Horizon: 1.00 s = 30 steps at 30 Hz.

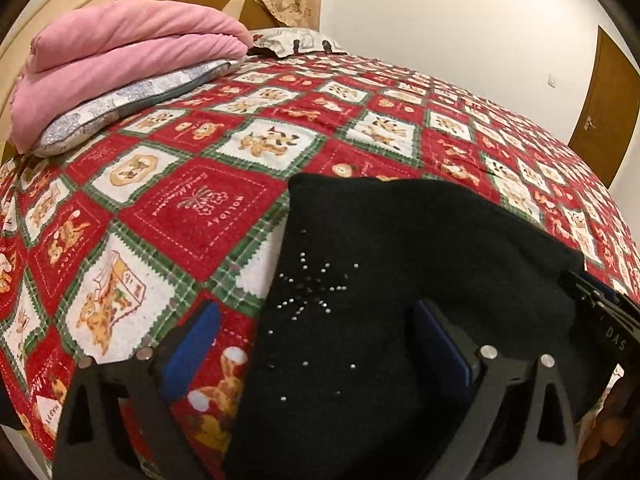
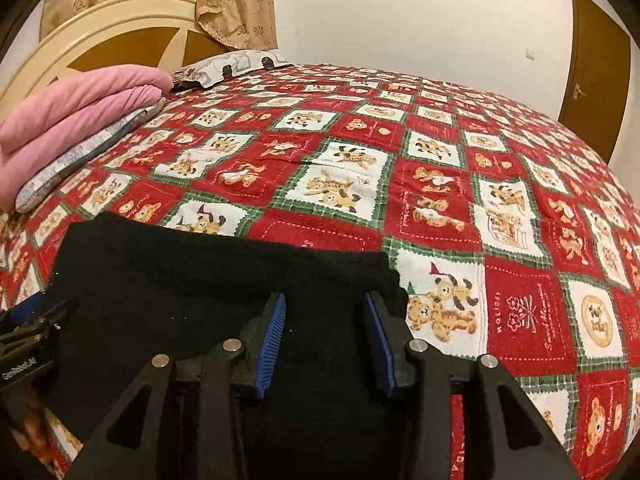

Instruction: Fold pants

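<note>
Soft cloth on the bed, hard plastic in the hands

The pants (image 1: 400, 248) are matt black knit with shiny studs; the quilt (image 1: 224, 200) is fuzzy printed cotton; the left gripper (image 1: 316, 344) is matt black plastic with ribbed blue pads (image 2: 272, 344) and bright metal pins; the headboard (image 2: 120, 28) is glossy painted wood.

The bed (image 2: 440, 184) had a red teddy-bear cover. Black pants (image 1: 400, 240) lay folded on its near side. A pillow (image 1: 120, 108) lay by the headboard, pink blanket (image 1: 120, 52) on top.
</note>
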Available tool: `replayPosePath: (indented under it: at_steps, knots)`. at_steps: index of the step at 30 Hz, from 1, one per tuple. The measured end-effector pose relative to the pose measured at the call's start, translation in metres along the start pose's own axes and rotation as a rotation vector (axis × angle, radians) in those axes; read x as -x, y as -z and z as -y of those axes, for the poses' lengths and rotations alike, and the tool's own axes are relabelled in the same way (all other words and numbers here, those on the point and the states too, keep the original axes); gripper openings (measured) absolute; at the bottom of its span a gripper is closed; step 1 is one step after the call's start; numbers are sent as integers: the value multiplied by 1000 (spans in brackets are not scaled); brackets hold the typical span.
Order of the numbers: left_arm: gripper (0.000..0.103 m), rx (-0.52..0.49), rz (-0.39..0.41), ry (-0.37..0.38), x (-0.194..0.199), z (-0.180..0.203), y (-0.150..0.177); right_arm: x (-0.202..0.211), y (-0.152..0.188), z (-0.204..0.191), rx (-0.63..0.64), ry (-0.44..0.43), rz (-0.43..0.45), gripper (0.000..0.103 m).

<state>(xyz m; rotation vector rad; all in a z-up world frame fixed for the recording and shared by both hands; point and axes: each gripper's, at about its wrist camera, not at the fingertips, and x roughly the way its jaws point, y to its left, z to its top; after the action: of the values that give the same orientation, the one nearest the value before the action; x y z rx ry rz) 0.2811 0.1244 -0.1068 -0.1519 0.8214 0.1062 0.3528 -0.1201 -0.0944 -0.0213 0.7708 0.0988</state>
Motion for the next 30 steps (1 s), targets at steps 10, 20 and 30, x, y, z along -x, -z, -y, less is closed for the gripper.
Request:
replayPosePath:
  at_steps: [10, 20, 30]
  knots:
    - [101, 0, 15, -8, 1, 0, 1, 72, 57, -24, 61, -5, 100, 48]
    - [102, 17, -22, 12, 26, -13, 1, 106, 66, -32, 17, -21, 137, 60]
    - [102, -115, 144, -54, 111, -5, 36, 156, 108, -27, -237, -151, 163, 64]
